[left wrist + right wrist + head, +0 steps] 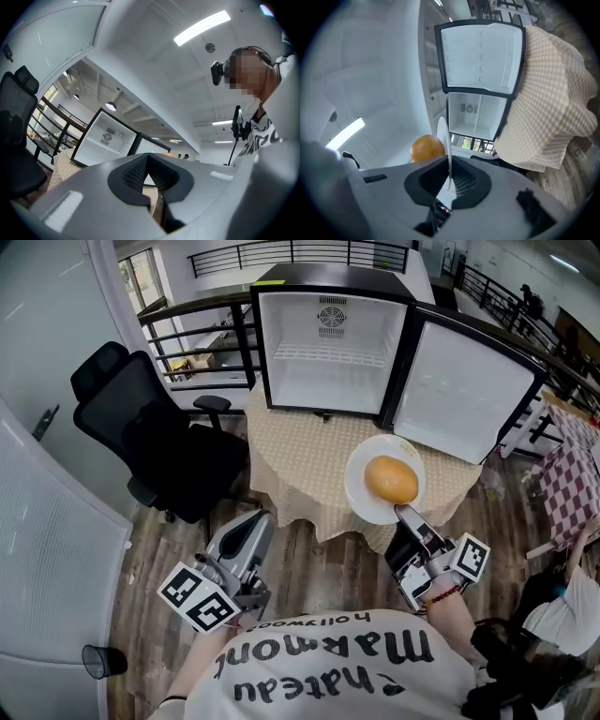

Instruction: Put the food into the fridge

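Observation:
A white plate (361,493) with an orange-brown bun (391,479) hangs over the near edge of the round table (300,465). My right gripper (405,514) is shut on the plate's near rim. In the right gripper view the plate (445,145) shows edge-on between the pads, with the bun (426,147) to its left. Behind the plate stands the small fridge (328,343). Its door (464,390) is swung wide to the right and its white inside is bare. My left gripper (251,521) is low at the left, off the table, shut on nothing.
A black office chair (150,437) stands left of the table, close to my left gripper. A checkered cloth (548,103) drapes over the table's edge. Black railings run behind the fridge. A second checkered table (572,484) is at the far right.

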Tool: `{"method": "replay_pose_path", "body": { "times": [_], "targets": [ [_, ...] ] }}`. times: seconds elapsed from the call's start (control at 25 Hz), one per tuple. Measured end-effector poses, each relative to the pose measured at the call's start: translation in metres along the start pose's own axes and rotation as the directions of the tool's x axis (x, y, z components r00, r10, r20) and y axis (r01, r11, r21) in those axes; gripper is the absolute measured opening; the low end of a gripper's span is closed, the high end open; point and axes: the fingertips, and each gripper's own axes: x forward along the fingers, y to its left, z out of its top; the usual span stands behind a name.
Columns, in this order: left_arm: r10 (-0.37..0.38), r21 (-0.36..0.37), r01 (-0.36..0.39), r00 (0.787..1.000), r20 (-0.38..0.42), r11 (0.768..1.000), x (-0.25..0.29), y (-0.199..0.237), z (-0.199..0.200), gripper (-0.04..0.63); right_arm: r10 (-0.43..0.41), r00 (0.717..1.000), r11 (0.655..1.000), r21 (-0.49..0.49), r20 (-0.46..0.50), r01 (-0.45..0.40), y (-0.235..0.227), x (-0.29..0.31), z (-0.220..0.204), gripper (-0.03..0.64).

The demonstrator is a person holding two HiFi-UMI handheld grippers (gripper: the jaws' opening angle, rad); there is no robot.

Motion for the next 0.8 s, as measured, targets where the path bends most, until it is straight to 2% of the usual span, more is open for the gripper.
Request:
{"method": "replay_pose_path", "body": {
  "times": [0.16,0.44,0.8],
  "targets": [
    [-0.016,0.007,0.016,1.0,-0.004,1.0,-0.001,0.043,0.015,0.006,0.001,0.999,1.0,-0.005,0.038,0.0,-0.011,0.039,-0.004,0.023],
    [-0.02,0.021,0.02,1.0,0.0,1.0,-0.005,0.063,0.027,0.006,0.0,0.997,1.0,0.011,0.079,-0.001,-0.021,0.052,-0.008,0.023],
    [-0.047,0.007,0.047,0.999,0.017,0.999,0.01,0.103,0.041,0.005,-0.101,0.982,0.995,0.032,0.16,0.097,-0.039,0.078,0.01,0.023]
  ]
}}
